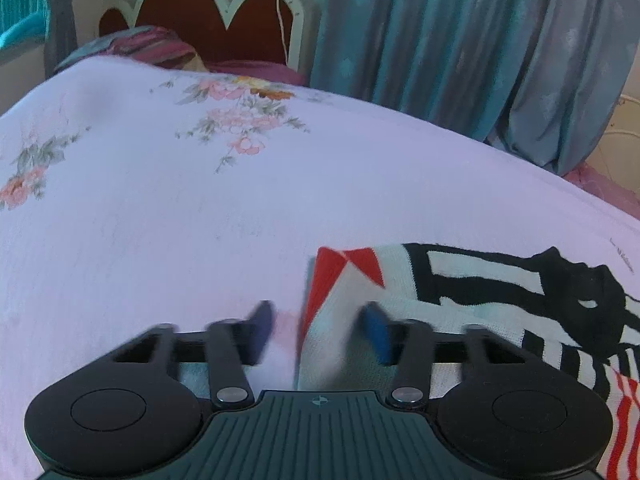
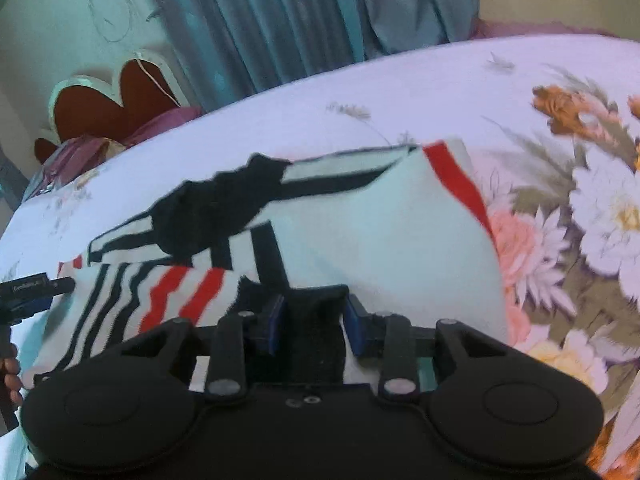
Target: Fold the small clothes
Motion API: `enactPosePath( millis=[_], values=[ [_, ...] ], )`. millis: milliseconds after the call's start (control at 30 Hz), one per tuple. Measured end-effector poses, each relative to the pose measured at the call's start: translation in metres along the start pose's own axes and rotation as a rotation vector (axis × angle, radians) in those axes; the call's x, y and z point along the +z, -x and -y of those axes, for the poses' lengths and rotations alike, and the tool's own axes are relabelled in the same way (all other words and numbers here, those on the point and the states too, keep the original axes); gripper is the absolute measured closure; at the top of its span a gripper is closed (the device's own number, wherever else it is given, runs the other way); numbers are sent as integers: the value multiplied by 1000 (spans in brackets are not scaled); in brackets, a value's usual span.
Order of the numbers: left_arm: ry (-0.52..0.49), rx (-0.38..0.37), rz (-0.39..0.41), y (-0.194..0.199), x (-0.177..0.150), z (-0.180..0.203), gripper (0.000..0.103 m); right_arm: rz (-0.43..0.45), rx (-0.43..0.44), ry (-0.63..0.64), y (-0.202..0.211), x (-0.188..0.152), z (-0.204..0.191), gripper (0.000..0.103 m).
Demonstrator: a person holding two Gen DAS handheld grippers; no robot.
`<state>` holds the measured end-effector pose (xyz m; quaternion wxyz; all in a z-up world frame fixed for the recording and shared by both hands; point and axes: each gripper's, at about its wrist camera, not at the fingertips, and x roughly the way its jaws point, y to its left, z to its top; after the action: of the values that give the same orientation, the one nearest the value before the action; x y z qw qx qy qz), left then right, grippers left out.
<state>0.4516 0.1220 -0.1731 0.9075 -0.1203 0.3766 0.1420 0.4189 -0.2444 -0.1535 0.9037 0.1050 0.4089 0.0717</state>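
Observation:
A small white knit garment point(image 1: 460, 280) with black and red stripes lies on the floral bed sheet point(image 1: 160, 200). My left gripper point(image 1: 318, 332) is open, its blue pads astride the garment's red-striped left edge. In the right wrist view the garment point(image 2: 380, 232) lies partly folded, with a black collar part point(image 2: 216, 204) on top. My right gripper point(image 2: 314, 324) has its jaws partly closed around a black band of the garment point(image 2: 314, 320). The left gripper's body point(image 2: 28, 288) shows at the left edge of that view.
The bed has a scalloped red and white headboard point(image 1: 208, 12) with a pillow point(image 1: 140, 46) in front. Blue curtains point(image 1: 460, 48) hang along the far side. Large printed flowers point(image 2: 580, 200) cover the sheet right of the garment.

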Motion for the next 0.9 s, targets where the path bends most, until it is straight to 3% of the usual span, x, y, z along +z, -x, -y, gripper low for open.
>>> enactPosePath(
  millis=[100,300,367,433,500,567,633,767,867,900],
  values=[
    [-31,17,26,1,-2,5,65,9,-20,54,2,0,-7,94],
    [-43,35,59,5,-8,7,68,46,-143,170,3,-5,-11,102],
    [-44,38,55,5,-8,7,68,23,-184,182,0,-10,-6,102],
    [-37,34,54,10,-6,7,68,40,-162,163,8,-8,-4,100],
    [-9,31,73,18,-7,4,68,106,-147,134,23,-2,-5,86],
    [-1,30,75,19,-6,1,68,142,-98,121,32,4,-9,82],
    [-26,36,49,12,-4,2,67,143,-51,130,32,8,-16,71],
    [-2,44,30,2,1,-1,65,82,-4,185,18,-1,-35,72],
    [4,54,27,6,1,-2,62,-7,-79,236,-5,-10,-38,75],
    [0,55,33,12,1,-3,62,0,-82,238,-6,-12,-36,75]
  ],
)
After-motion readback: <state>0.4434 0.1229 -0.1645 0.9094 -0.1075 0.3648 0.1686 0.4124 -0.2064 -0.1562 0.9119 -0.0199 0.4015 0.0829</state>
